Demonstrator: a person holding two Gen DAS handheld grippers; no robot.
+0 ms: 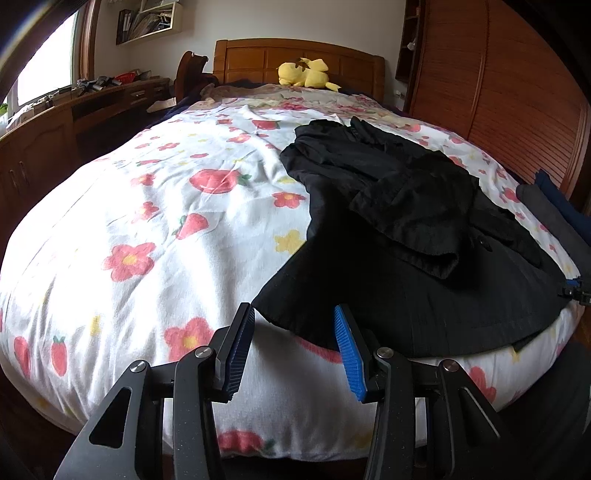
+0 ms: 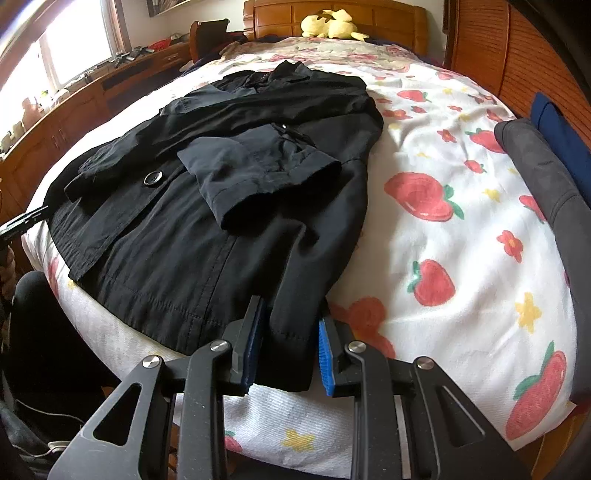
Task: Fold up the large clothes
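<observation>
A black coat (image 1: 406,206) (image 2: 221,147) lies flat on the flowered bed cover (image 1: 147,221) (image 2: 461,240), with its sleeves folded across the front and its hem at the near edge of the bed. My left gripper (image 1: 294,308) has the coat's left hem corner between its fingertips, and both blue pads touch the cloth. My right gripper (image 2: 291,310) is shut on a bunched fold of the right hem. Each gripper shows at the edge of the other's view: the right gripper (image 1: 574,290) and the left gripper (image 2: 22,221).
A yellow plush toy (image 1: 303,74) (image 2: 328,24) lies by the wooden headboard (image 1: 258,55). A slatted wardrobe (image 1: 498,92) lines the right side, and a desk (image 1: 55,129) the left. Grey cloth (image 2: 546,177) and blue cloth (image 2: 561,133) lie at the bed's right edge. A person's leg (image 2: 37,314) is at the lower left.
</observation>
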